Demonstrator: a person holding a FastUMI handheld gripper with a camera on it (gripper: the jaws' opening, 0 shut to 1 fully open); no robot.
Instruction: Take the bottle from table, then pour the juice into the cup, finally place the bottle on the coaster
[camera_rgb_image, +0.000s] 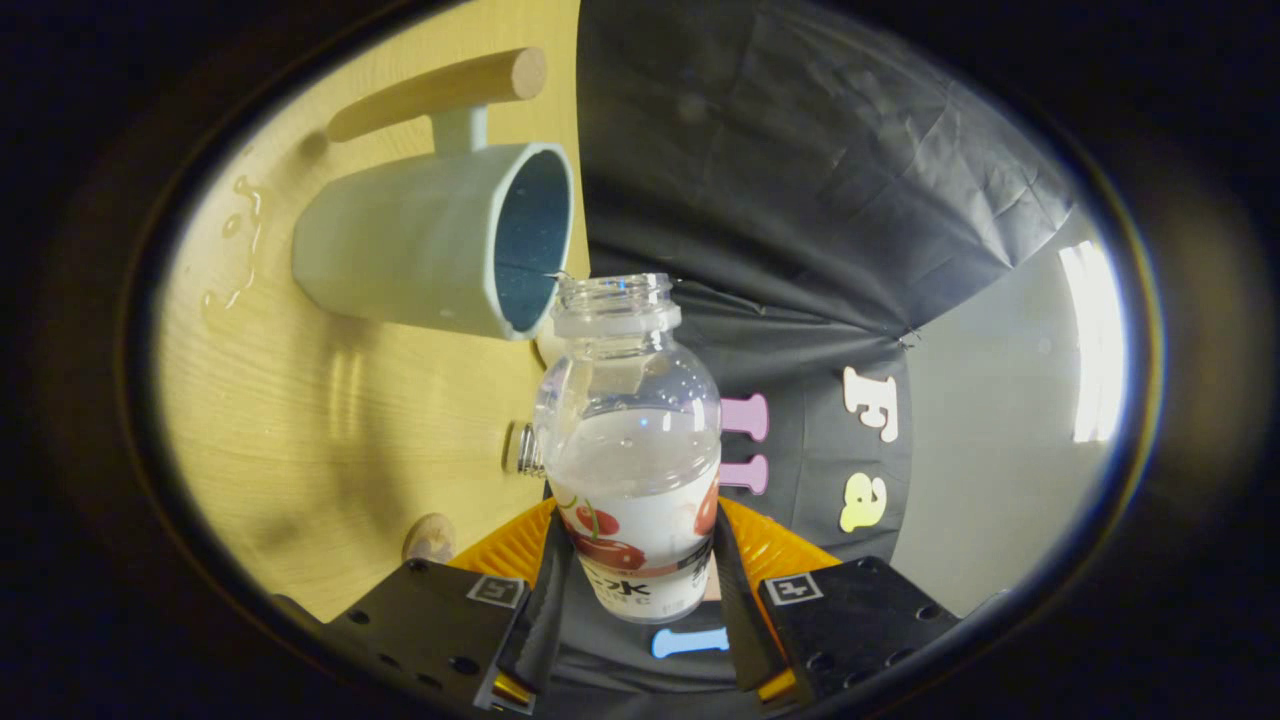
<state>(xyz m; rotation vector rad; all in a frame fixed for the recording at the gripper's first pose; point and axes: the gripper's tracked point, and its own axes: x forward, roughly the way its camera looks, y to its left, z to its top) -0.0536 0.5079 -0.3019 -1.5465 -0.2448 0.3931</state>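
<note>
Gripper (640, 600) fingers clamp the open bottle (632, 450) at its label, tipped so its mouth meets the cup (430, 240) rim on the table (330, 430), apparently to pour juice.

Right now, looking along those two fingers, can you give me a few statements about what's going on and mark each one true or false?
1. The fingers grip the bottle from both sides. True.
2. The bottle has its cap on. False: its mouth is open.
3. The bottle's mouth is at the rim of the cup. True.
4. The cup has no handle. False: a wooden handle sticks out of its side.
5. The bottle is full. False: liquid fills only part of it.
</note>
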